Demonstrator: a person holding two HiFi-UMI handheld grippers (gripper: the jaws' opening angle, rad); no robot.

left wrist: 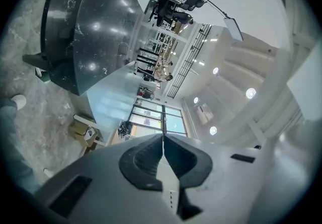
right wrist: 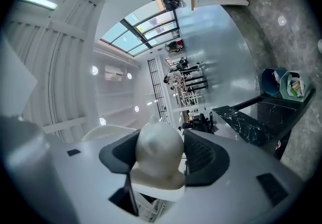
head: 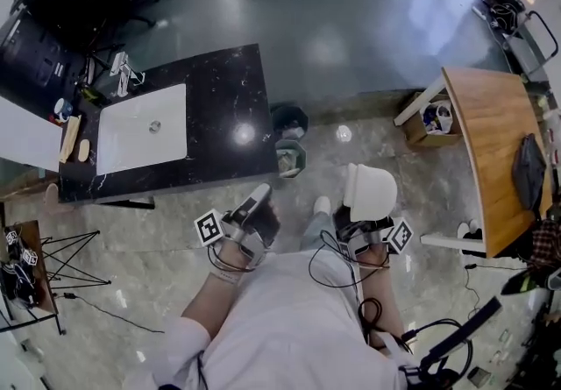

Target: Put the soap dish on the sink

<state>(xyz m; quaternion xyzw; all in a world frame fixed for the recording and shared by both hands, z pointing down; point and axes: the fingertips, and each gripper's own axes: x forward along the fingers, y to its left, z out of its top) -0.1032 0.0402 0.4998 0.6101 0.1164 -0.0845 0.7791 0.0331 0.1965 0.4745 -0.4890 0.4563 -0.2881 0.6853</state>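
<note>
A white soap dish (head: 369, 190) juts out ahead of my right gripper (head: 364, 220), low and right of centre in the head view. In the right gripper view the dish (right wrist: 160, 155) fills the gap between the dark pads, which press on its rounded white part; my right gripper (right wrist: 161, 142) is shut on it. My left gripper (head: 260, 201) is shut and holds nothing; its pads meet in the left gripper view (left wrist: 163, 140). The white sink (head: 123, 138) is set in a black marble counter (head: 223, 103) at the upper left, well apart from both grippers.
A faucet (head: 123, 74) and wooden pieces (head: 70, 139) stand around the sink. Two waste bins (head: 289, 145) sit by the counter's right end. A wooden table (head: 491, 143) and a box (head: 429, 119) are at the right, a tripod (head: 54, 261) at the left.
</note>
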